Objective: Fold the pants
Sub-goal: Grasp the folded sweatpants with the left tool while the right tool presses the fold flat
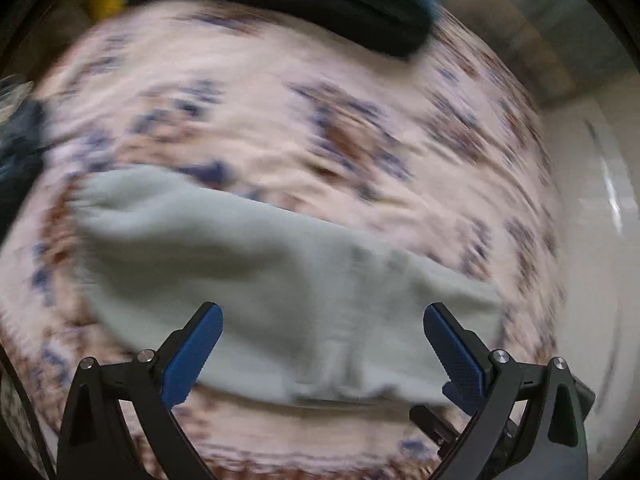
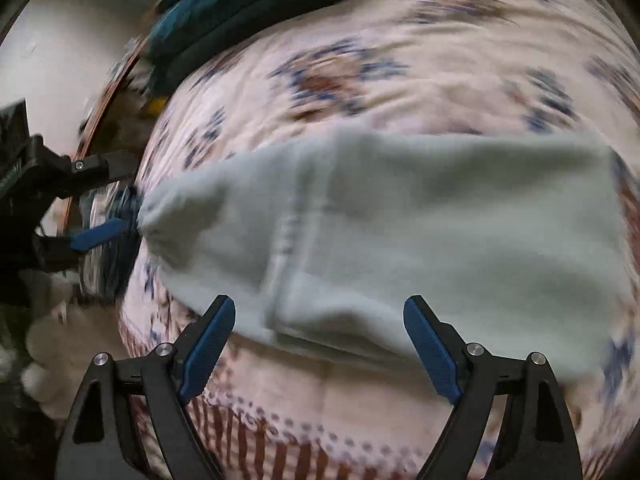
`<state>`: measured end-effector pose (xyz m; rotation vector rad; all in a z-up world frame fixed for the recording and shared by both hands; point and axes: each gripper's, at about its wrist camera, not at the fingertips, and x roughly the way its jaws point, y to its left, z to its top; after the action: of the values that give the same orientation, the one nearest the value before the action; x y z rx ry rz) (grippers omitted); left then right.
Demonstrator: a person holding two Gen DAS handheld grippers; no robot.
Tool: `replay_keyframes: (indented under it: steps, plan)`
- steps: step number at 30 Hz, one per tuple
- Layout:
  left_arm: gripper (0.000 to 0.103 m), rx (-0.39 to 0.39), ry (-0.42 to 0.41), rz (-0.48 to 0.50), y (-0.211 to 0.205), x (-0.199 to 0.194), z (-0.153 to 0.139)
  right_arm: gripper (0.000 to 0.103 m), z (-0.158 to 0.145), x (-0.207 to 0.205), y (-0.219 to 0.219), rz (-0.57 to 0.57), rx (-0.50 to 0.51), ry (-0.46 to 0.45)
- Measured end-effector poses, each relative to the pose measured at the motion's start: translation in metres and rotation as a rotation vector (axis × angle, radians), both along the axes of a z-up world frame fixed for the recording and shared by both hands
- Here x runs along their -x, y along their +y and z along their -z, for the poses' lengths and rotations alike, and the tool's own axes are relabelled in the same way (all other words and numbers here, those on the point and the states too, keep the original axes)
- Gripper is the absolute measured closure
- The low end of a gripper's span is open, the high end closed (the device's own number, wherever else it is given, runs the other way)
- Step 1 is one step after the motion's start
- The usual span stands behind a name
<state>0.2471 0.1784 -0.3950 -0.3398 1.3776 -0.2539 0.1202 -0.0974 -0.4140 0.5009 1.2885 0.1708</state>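
The pale grey-green pants (image 1: 280, 264) lie folded in a band across a floral bedspread (image 1: 280, 92). My left gripper (image 1: 323, 314) hovers over their near edge, blue pads wide apart, nothing pinched between them. In the right wrist view the same pants (image 2: 440, 220) stretch from left to right, with a seam running down the middle. My right gripper (image 2: 320, 306) stands open above their front edge, pads clear of the cloth. The left gripper (image 2: 114, 200) shows at the pants' left end, jaws apart. Both views are blurred.
A stack of dark teal and black folded clothes (image 1: 320, 4) (image 2: 248, 8) rests at the far side of the bedspread (image 2: 400, 60). Pale floor (image 1: 592, 208) lies past the bed's edge. A white fluffy thing (image 2: 60, 340) sits beside the bed at lower left.
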Motion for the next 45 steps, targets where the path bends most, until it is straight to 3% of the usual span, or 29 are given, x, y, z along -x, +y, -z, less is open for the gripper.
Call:
replay_keyframes:
  steps: [4,5,6,7,11,13,15,18,22,24,26,28,29,30,35,38,43,44,45]
  plan:
    - [0.003,0.009,0.102,0.181,-0.073,-0.002,0.046,0.015,0.006,0.020,-0.058,0.152,0.057,0.039]
    - [0.006,-0.022,0.130,0.221,-0.089,0.000,0.062,0.019,0.013,0.022,-0.071,0.175,0.076,0.058]
    - [0.016,-0.046,0.162,0.256,-0.102,0.001,0.079,0.022,0.020,0.024,-0.082,0.200,0.083,0.076]
    - [0.022,-0.076,0.178,0.274,-0.111,0.003,0.088,0.022,0.028,0.023,-0.097,0.230,0.084,0.094]
    - [0.027,-0.149,0.193,0.302,-0.123,0.008,0.116,0.022,0.046,0.028,-0.127,0.301,0.048,0.116]
    - [0.049,-0.153,0.187,0.292,-0.121,0.008,0.120,0.022,0.051,0.028,-0.136,0.319,0.029,0.116]
    - [0.078,-0.139,0.163,0.268,-0.113,0.009,0.116,0.022,0.053,0.028,-0.139,0.325,0.025,0.115]
    - [0.091,-0.114,0.108,0.233,-0.094,0.015,0.099,0.022,0.054,0.025,-0.142,0.328,0.015,0.109]
    - [0.092,-0.163,0.070,0.193,-0.064,0.026,0.089,0.022,0.051,0.023,-0.145,0.328,0.008,0.101]
    - [0.092,-0.103,0.129,0.156,-0.048,0.029,0.095,0.022,0.050,0.022,-0.147,0.329,-0.002,0.103]
    - [0.089,0.008,0.152,0.101,-0.041,0.030,0.092,0.022,0.052,0.021,-0.149,0.329,-0.023,0.112]
    - [0.063,0.100,0.132,0.088,-0.046,0.024,0.086,0.022,0.054,0.019,-0.149,0.323,-0.046,0.117]
    - [0.043,0.118,0.126,0.095,-0.052,0.019,0.084,0.022,0.054,0.019,-0.149,0.326,-0.045,0.120]
    - [0.037,0.125,0.117,0.104,-0.057,0.014,0.083,0.022,0.055,0.018,-0.150,0.330,-0.051,0.122]
    - [0.037,0.166,0.201,0.157,-0.088,-0.011,0.113,0.022,0.057,0.016,-0.151,0.346,-0.067,0.127]
    - [0.037,0.093,0.222,0.198,-0.099,-0.015,0.126,0.022,0.060,0.017,-0.154,0.365,-0.084,0.130]
    - [0.037,0.080,0.215,0.218,-0.101,-0.011,0.125,0.022,0.059,0.022,-0.159,0.384,-0.107,0.126]
    - [0.040,0.081,0.200,0.212,-0.102,-0.010,0.125,0.022,0.060,0.022,-0.158,0.383,-0.106,0.125]
    - [0.056,0.074,0.185,0.215,-0.104,-0.008,0.124,0.022,0.061,0.021,-0.158,0.379,-0.102,0.124]
